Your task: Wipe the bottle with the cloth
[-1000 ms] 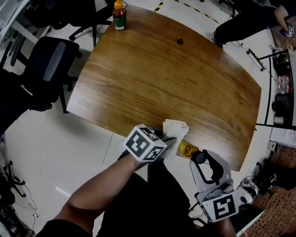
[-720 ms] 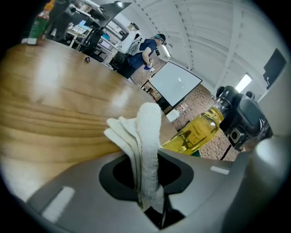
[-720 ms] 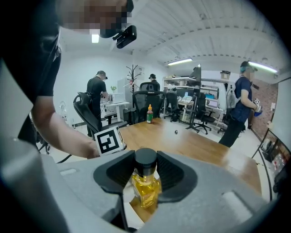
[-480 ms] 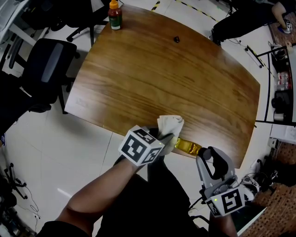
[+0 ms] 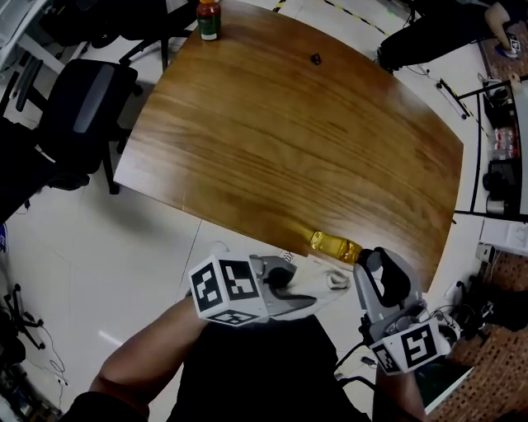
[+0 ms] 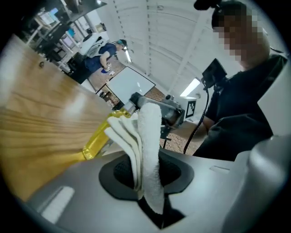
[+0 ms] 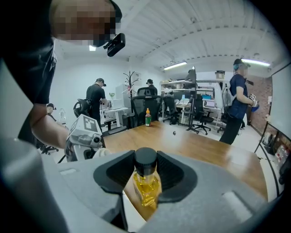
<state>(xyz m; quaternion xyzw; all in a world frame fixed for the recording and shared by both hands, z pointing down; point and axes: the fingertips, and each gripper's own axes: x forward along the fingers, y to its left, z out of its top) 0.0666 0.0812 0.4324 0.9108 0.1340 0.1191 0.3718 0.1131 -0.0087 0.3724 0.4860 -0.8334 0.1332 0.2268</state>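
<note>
A small bottle point(image 5: 333, 245) of yellow liquid with a black cap point(image 7: 146, 158) is held out level over the near edge of the wooden table point(image 5: 305, 132). My right gripper point(image 5: 365, 262) is shut on its cap end; the right gripper view shows the neck point(image 7: 146, 182) between the jaws. My left gripper point(image 5: 307, 295) is shut on a folded white cloth point(image 5: 324, 284), which stands up between its jaws point(image 6: 146, 150). The cloth hangs just short of the bottle point(image 6: 97, 139), off the table's edge, and does not touch it.
A sauce bottle point(image 5: 208, 16) with an orange cap stands at the table's far corner. A small dark object point(image 5: 315, 58) lies near the far edge. A black office chair point(image 5: 82, 115) stands left of the table. People point(image 7: 238, 102) stand among desks behind.
My left gripper has drawn the cloth back off the bottle, toward me and past the table's edge. The bottle now shows bare. The right gripper has kept its hold.
</note>
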